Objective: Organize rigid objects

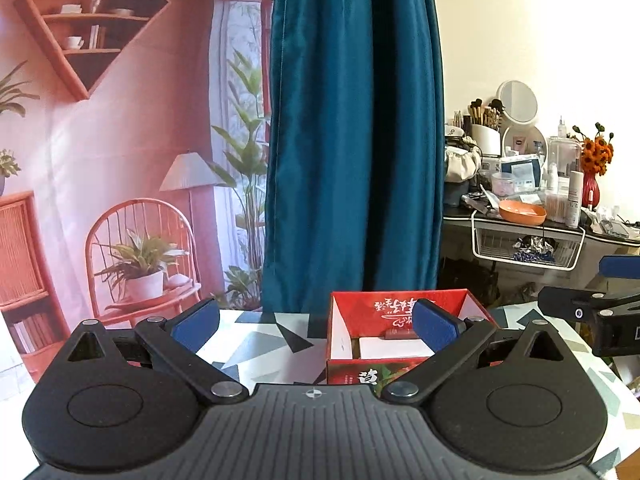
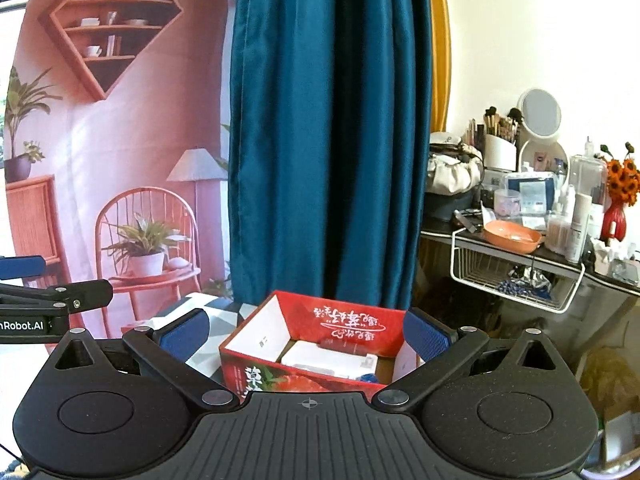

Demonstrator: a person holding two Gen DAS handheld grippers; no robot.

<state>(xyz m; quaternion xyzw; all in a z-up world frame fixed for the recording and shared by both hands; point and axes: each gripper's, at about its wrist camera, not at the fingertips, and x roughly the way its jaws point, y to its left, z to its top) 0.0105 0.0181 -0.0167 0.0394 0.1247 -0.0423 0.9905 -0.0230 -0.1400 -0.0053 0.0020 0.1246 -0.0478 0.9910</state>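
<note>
A red open-topped cardboard box (image 1: 376, 306) with white lettering stands on the patterned table (image 1: 264, 340). Inside it lie a white flat box (image 1: 394, 349) and a small dark red item (image 1: 400, 334). My left gripper (image 1: 316, 326) is open, its blue pads wide apart, the right pad over the box's right side. In the right wrist view the same red box (image 2: 344, 322) holds a white box (image 2: 328, 358) and a dark red bar (image 2: 344, 346). My right gripper (image 2: 304, 336) is open above the box's near edge, with nothing between its fingers.
A teal curtain (image 1: 352, 128) hangs behind the table. A printed pink room backdrop (image 1: 120, 160) fills the left. At the right, a cluttered dressing table (image 1: 560, 224) carries an orange bowl (image 1: 522, 213), a mirror, bottles, and a wire basket (image 1: 528, 250).
</note>
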